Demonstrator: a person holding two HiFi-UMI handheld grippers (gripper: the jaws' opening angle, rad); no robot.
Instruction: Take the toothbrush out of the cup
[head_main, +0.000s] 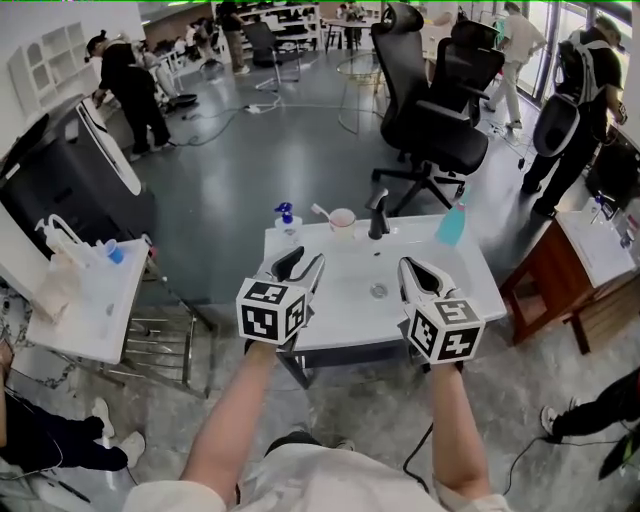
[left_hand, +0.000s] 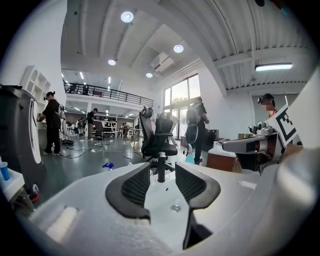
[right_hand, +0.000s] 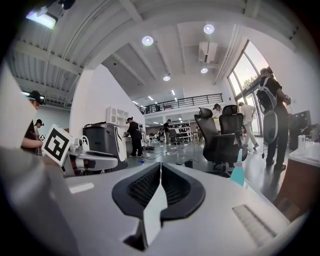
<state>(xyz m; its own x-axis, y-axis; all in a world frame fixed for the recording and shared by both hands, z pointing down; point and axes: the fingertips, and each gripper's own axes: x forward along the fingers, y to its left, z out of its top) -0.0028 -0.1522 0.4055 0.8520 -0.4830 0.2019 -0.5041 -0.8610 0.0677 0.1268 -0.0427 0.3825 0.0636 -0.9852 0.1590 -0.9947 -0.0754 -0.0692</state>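
Two bare forearms reach forward from the bottom of the head view, side by side and nearly level, the left forearm (head_main: 235, 420) angled slightly inward and the right forearm (head_main: 455, 430) straighter. Each ends in a gripper with a black-and-white marker cube.

Left gripper (head_main: 303, 262) (left_hand: 161, 167) hovers over the near left part of a white sink counter (head_main: 340, 300). Its jaws are spread apart with nothing between them. Right gripper (head_main: 412, 268) (right_hand: 161, 167) hovers over the near right part, its jaws pressed together and empty.

At the counter's far edge stands a pink cup (head_main: 342, 220) with the toothbrush (head_main: 320, 211) in it, leaning left over the rim. The cup sits between a blue-topped pump bottle (head_main: 287, 218) on its left and a dark faucet (head_main: 378, 215) on its right, well ahead of both grippers. A teal bottle (head_main: 452, 224) stands at the far right corner.

Between the grippers and the cup the counter surface is open, with only the basin drain (head_main: 378, 291) in it. Left of the counter are a metal rack (head_main: 160, 345) and a white side table (head_main: 100, 300); right of it is a brown wooden table (head_main: 545, 265). Beyond lies grey floor with black office chairs (head_main: 440, 110).
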